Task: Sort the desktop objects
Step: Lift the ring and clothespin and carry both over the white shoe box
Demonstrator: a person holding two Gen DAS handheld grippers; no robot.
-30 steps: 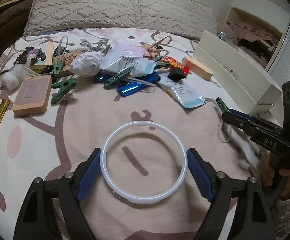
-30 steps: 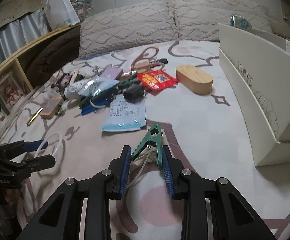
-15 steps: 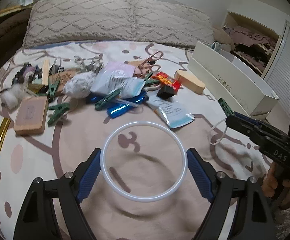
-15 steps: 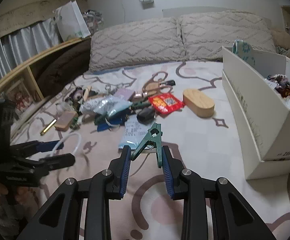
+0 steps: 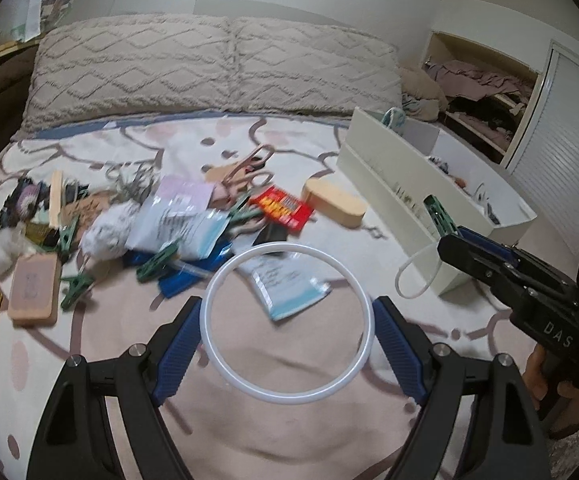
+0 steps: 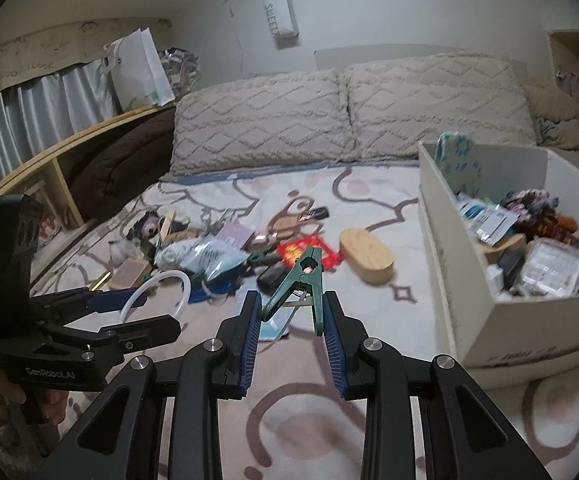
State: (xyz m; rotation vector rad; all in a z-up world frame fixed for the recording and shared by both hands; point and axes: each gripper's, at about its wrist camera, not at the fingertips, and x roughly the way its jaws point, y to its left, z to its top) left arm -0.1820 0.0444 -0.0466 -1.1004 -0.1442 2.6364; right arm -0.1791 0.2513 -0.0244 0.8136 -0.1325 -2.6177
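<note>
**Partly sorted — two items in hand, a heap still waiting**

Already the white box [image 6: 489,240] holds a jumble of small things. Its left hand-held gripper [image 5: 287,332] clamps a white ring [image 5: 287,330] by its outer edges; the right hand-held gripper [image 6: 289,320] pinches a green clip [image 6: 303,276] with a white loop dangling — both above the bed [image 5: 289,420]. Probably the box comes next. A pile [image 5: 161,224] of packets, clips and wooden pieces remains unsorted.

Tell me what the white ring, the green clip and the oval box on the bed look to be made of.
White ring: probably silicone or soft plastic, matte and faintly translucent, with a thin even band. Green clip: moulded plastic with a slight sheen; a pale loop hangs from it. Oval box: looks like light unvarnished wood, matte with a tan tone, though the grain is too blurred to confirm.
</note>
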